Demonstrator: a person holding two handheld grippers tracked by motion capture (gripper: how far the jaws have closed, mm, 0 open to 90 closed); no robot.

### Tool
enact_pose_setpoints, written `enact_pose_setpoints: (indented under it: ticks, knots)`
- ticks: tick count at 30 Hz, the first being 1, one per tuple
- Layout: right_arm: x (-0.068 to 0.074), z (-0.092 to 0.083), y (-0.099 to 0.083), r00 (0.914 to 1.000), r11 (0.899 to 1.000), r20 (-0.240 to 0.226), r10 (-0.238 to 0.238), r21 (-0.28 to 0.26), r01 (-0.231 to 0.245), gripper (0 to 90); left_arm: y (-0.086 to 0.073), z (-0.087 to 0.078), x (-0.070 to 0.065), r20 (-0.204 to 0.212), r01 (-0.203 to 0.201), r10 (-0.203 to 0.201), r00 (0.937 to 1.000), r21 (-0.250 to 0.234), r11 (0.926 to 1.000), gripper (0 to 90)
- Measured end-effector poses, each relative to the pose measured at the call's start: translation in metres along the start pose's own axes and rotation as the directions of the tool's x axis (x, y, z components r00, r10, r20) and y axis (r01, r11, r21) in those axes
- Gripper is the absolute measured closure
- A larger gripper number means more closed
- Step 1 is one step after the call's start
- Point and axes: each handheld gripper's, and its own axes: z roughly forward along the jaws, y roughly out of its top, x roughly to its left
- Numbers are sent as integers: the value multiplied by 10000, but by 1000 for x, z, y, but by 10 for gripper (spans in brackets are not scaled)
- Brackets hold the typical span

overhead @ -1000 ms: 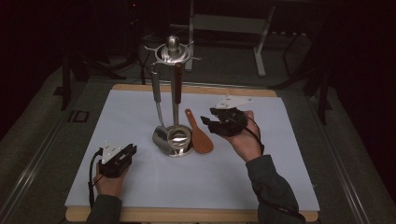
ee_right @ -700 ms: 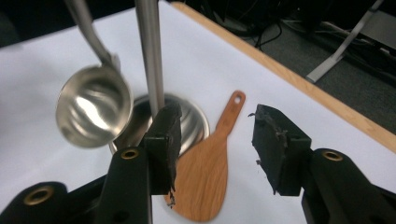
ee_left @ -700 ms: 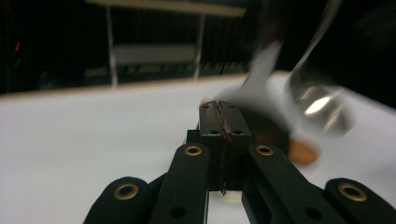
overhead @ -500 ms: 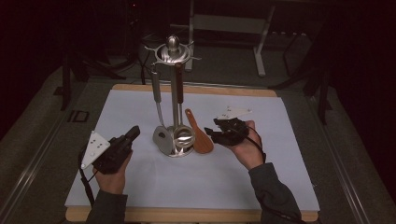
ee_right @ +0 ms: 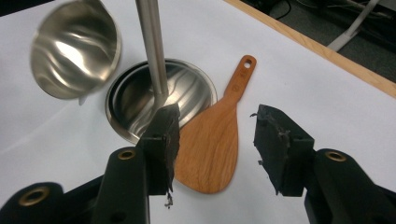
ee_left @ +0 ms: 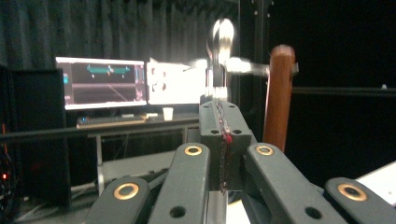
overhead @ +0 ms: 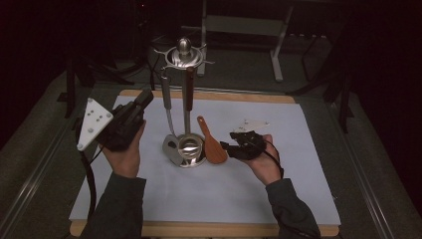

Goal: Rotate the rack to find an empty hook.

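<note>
The right gripper (overhead: 225,147) lies low on the white mat (overhead: 278,189), just to the right of the steel utensil stand (overhead: 185,99). Its jaws are spread apart, and nothing is pressed between them. In the right gripper view, the wooden spatula (ee_right: 212,149) lies flat between and in front of the open jaws, not touching the pads. Its blade seems to lean on the round base (ee_right: 140,105) of the stand, and its handle points away. A steel ladle (ee_right: 74,49) hangs beside the pole of the stand. To the left of the stand, the left gripper (overhead: 147,98) is raised in the air, jaws clenched together on nothing. In the left gripper view it points toward the blurred top of the stand, where a wooden handle (ee_left: 279,95) hangs.
</note>
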Motion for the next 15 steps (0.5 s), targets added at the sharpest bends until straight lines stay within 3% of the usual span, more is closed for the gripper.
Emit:
enact_pose_setpoints:
  ticks: [7,15]
  knots:
    - [-3,1,-8,9998,9998,-2,185,94,-185,502,23,18,-6,64,-378,380,9993,-212,9991,900]
    - [-8,-1,-12,9995,9995,44,305,110,-305,502,28,32,-10,188,-608,607,9980,66,9981,900]
